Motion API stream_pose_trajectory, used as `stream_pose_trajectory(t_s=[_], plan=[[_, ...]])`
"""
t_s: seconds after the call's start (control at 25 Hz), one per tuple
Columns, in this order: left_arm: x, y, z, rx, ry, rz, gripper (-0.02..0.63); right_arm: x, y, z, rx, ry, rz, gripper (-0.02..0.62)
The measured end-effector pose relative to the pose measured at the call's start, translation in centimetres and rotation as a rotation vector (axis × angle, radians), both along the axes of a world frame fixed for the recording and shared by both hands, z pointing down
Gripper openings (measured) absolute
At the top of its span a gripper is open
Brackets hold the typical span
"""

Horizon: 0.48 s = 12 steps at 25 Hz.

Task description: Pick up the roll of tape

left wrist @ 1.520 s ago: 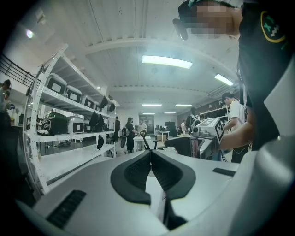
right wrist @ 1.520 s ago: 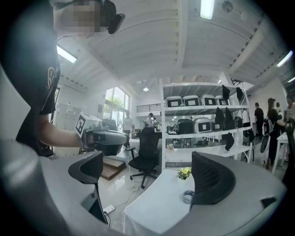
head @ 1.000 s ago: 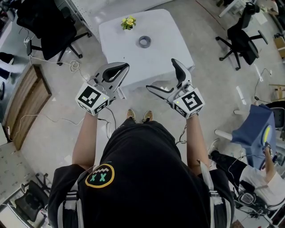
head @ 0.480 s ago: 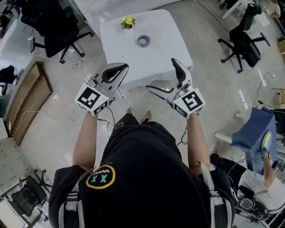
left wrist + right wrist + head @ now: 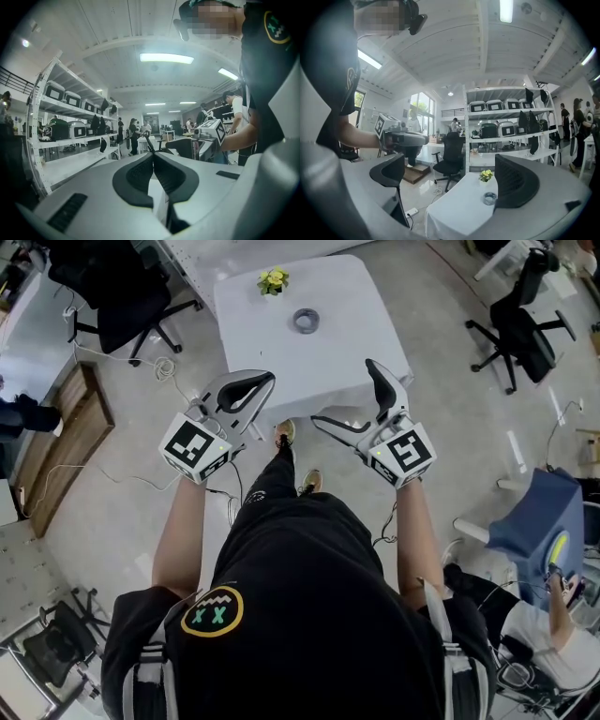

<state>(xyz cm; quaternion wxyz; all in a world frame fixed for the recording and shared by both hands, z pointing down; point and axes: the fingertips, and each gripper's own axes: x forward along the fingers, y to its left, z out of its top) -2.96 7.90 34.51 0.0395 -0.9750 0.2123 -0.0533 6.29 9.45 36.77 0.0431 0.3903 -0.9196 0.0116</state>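
Observation:
The roll of tape (image 5: 306, 321), a small grey ring, lies flat on the white table (image 5: 281, 352) ahead of me, near a small pot of yellow flowers (image 5: 273, 280). Both grippers are held in the air short of the table's near edge. My left gripper (image 5: 265, 381) is shut with nothing in it; its dark pads (image 5: 140, 174) meet in the left gripper view. My right gripper (image 5: 342, 393) stands wide open and empty. In the right gripper view the tape (image 5: 489, 198) shows just inside the right pad (image 5: 515, 180), far beyond the right gripper (image 5: 452, 176).
Black office chairs stand left (image 5: 108, 287) and right (image 5: 520, 320) of the table. A wooden platform (image 5: 56, 456) and cables (image 5: 159, 381) lie on the floor at left. A seated person (image 5: 553, 615) and a blue object (image 5: 530, 512) are at the right. Shelves (image 5: 511, 122) stand behind the table.
The person has stepped forward, one foot now out ahead toward the table. The grippers keep their pose; the table and tape sit slightly nearer in view.

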Motion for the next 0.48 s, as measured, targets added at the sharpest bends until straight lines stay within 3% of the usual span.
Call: stream_pose_trajectory(t_s=[0.48], plan=[[0.3,-5.7,0.9,-0.008,0.029,0.017,0.021,0.6,-5.0,1.0,-0.013,0.015,0.040,0.598]])
